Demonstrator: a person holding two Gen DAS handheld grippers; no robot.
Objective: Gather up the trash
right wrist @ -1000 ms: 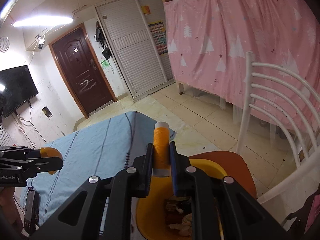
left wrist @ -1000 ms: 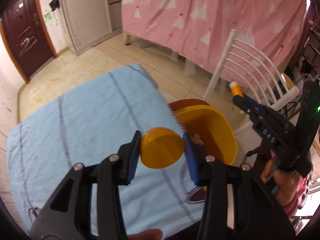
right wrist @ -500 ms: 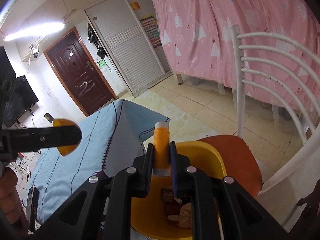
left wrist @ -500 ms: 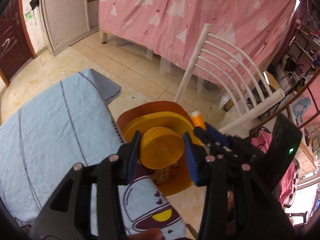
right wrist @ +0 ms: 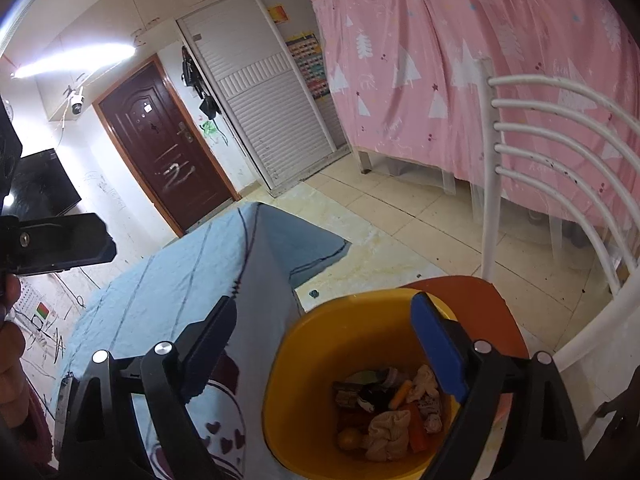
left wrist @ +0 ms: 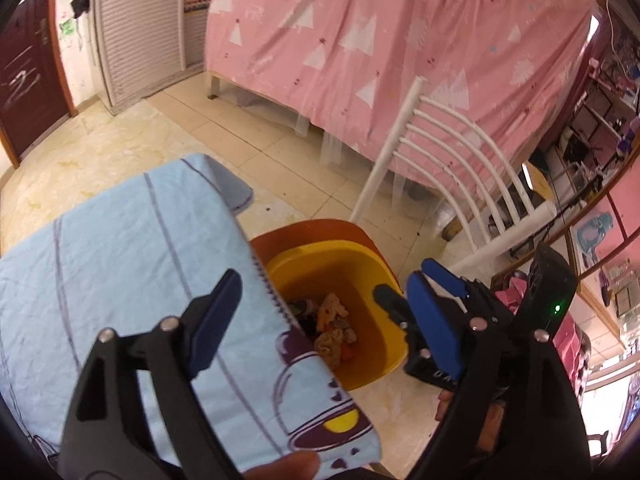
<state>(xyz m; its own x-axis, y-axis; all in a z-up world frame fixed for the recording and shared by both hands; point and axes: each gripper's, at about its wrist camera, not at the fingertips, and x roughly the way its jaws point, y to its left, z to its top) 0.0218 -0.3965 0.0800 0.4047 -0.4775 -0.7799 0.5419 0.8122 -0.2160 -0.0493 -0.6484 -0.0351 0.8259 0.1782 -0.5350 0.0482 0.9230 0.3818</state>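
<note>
Trash: crumpled beige wads (right wrist: 390, 430), an orange stick (right wrist: 401, 394), a round orange piece (right wrist: 347, 438), dark scraps and a small printed packet, all heaped on the bottom of the bin
Bin: yellow plastic bin (right wrist: 304, 380) (left wrist: 376, 268), open-topped, standing on the floor just beside the edge of the table; only its lower part is filled, the inner walls above the heap are bare
Right gripper: right gripper (right wrist: 324, 346) hangs directly over the bin mouth, jaws spreading apart with nothing between them; its blue pad (right wrist: 438, 350) stands over the bin's far wall; also seen from the left wrist view (left wrist: 400, 296) at the bin's right rim
Left gripper: left gripper (left wrist: 320, 312) is also opening and empty, pointing down at the table edge and the bin; one finger (left wrist: 214, 314) over the cloth
Table: covered by a light blue striped cloth (left wrist: 120, 264) with a purple cartoon print at the near corner, touching the bin's left side
Chair: white slatted chair (left wrist: 452, 160) with an orange-brown seat (right wrist: 480, 304) right behind the bin
Background: pink tree-print curtain (left wrist: 380, 40), dark red door (right wrist: 168, 156), tiled floor (left wrist: 180, 128)
</note>
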